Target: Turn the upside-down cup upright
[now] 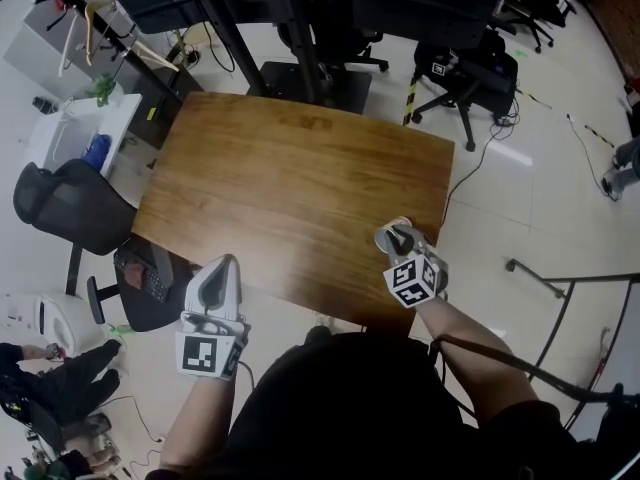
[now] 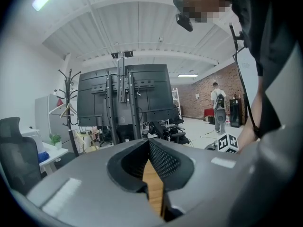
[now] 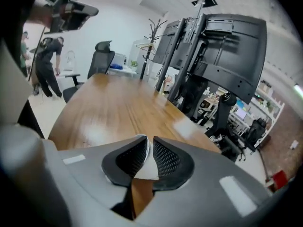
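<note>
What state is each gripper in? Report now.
Left gripper: closed, nothing held.
Right gripper: closed on a thin white wall, apparently the cup.

- The right gripper [image 3: 150, 144] had its jaws nearly together, pinching the thin white wall of the cup [image 3: 145, 168].
- The wooden table [image 3: 113, 108] stretched toward 11 o'clock.
- A black screen stand [image 3: 213, 51] stood at 1 o'clock, and an office chair [image 3: 102, 60] at 10 o'clock.
</note>
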### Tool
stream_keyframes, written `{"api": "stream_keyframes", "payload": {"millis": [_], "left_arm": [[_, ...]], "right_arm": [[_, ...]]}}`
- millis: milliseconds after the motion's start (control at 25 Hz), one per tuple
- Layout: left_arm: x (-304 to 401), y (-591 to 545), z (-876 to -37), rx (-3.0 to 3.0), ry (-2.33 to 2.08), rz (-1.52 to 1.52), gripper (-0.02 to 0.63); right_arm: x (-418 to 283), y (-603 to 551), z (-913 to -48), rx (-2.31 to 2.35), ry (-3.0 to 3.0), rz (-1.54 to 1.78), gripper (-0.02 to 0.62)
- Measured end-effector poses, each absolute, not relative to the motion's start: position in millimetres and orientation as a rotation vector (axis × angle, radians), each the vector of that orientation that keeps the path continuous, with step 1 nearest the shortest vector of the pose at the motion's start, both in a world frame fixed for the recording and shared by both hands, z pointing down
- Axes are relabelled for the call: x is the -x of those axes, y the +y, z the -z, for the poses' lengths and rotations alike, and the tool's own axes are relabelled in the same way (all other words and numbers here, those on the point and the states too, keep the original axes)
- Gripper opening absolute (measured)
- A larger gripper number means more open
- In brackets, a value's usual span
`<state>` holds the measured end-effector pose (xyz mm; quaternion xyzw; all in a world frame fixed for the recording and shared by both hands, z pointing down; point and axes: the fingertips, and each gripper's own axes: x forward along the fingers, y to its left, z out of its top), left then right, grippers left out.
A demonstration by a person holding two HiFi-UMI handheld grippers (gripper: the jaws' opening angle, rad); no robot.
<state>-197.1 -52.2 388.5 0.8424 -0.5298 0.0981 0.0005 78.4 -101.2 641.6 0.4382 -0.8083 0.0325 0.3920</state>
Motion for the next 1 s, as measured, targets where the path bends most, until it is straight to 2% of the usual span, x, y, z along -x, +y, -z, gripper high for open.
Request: {"api": "stream_keyframes", "payload": {"millis": [200, 440, 600, 680, 840, 1000], "left_arm": [[196.7, -52.8, -386.1, -2.654, -1.654, -0.322, -0.002], [205.2, -52.6, -382.5, -2.647, -1.675, -0.328, -0.002], [203.5, -52.8, -380.6, -2.647, -1.684, -0.311, -0.002], [203.9, -52.0, -380.9, -2.639, -1.690, -0.308, -0.002], [205.4, -49.3, -385.3, -2.622, -1.696, -0.314, -0.002], [201.3, -47.2, -384.3, -2.623, -1.702, -0.317, -0.002]], "right_arm": [[-63.3, -92.1, -660.0, -1.226, -2.215, -0.394, 0.080], [-45.1, -88.5, -654.4, -1.162, -2.325, -0.390, 0.124], [-69.9, -98.3, -632.5, -1.224, -2.389, -0.400, 0.164], [-97.6, -105.5, -632.4, -1.256, -2.386, -0.540, 0.172], [-131.3, -106.3, -663.2, -1.152, -2.337, -0.951, 0.241], [-130.1, -94.9, -681.8, -1.083, -2.335, -1.132, 0.238]]}}
